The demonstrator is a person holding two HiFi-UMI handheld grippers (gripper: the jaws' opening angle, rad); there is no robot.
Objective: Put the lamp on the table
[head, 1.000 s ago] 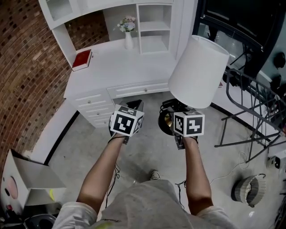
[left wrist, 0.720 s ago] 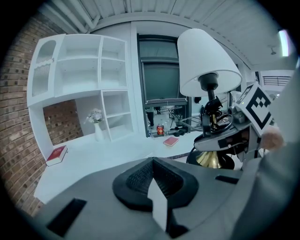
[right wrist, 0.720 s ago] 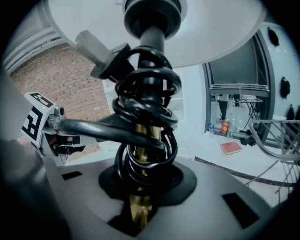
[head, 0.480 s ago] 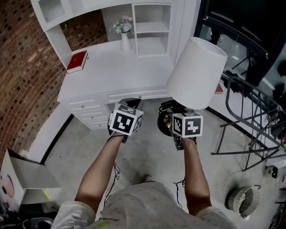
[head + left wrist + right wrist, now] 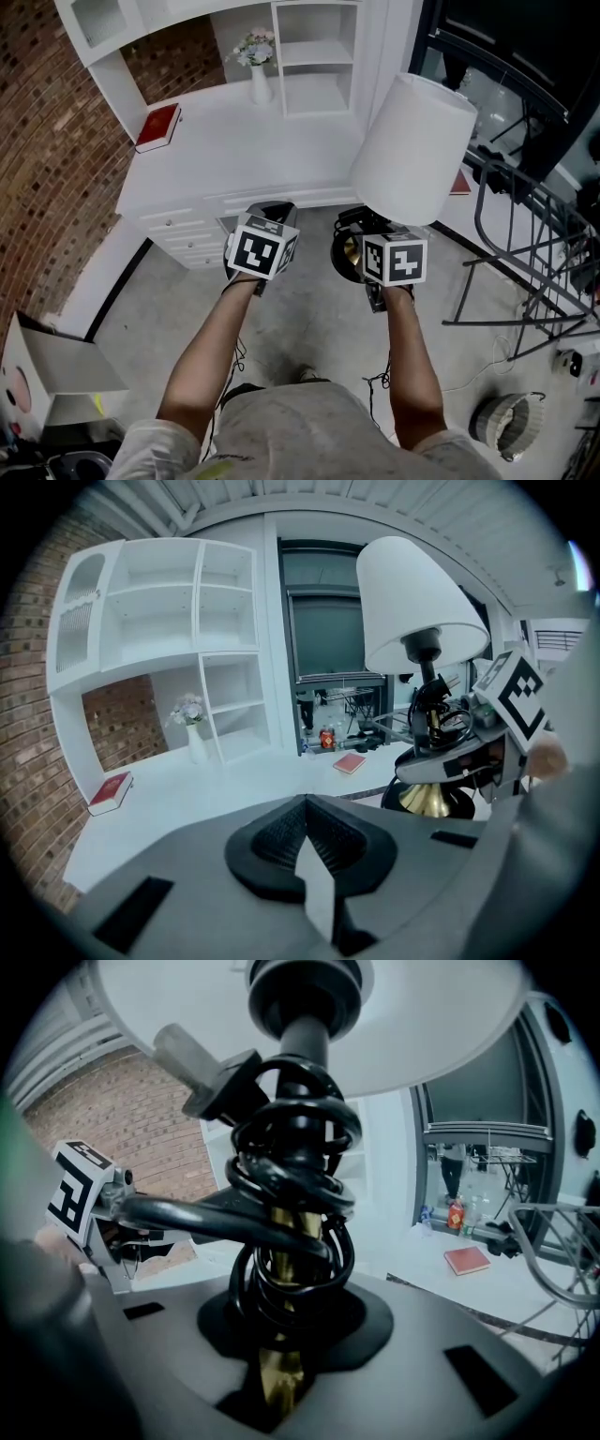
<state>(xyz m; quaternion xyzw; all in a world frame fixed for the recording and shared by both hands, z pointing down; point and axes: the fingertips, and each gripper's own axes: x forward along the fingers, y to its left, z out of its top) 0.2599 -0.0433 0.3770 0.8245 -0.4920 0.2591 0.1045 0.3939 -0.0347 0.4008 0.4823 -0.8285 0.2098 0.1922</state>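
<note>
Your right gripper (image 5: pixel 367 246) is clenched on the brass stem (image 5: pixel 279 1377) of the lamp (image 5: pixel 412 150), just below the black cord (image 5: pixel 291 1194) that is coiled round it. The lamp therefore hangs in the air in your grip, upright but leaning a little. Its white shade is up at your right, and its round base (image 5: pixel 347 255) is over the concrete floor (image 5: pixel 309 309), not on anything. Your left gripper (image 5: pixel 270 217) is beside it with its jaws pressed together on nothing, and it takes no part in the hold. The white table (image 5: pixel 234 155) lies just ahead, with a red book (image 5: pixel 157 127) at its left and a vase (image 5: pixel 260 84) of flowers at the back. Much of its top between them is bare. By my reading, the pick-up is done and the carry is well along. What is left is to bring the base over that bare top, set it down level and let go of the stem.
</note>
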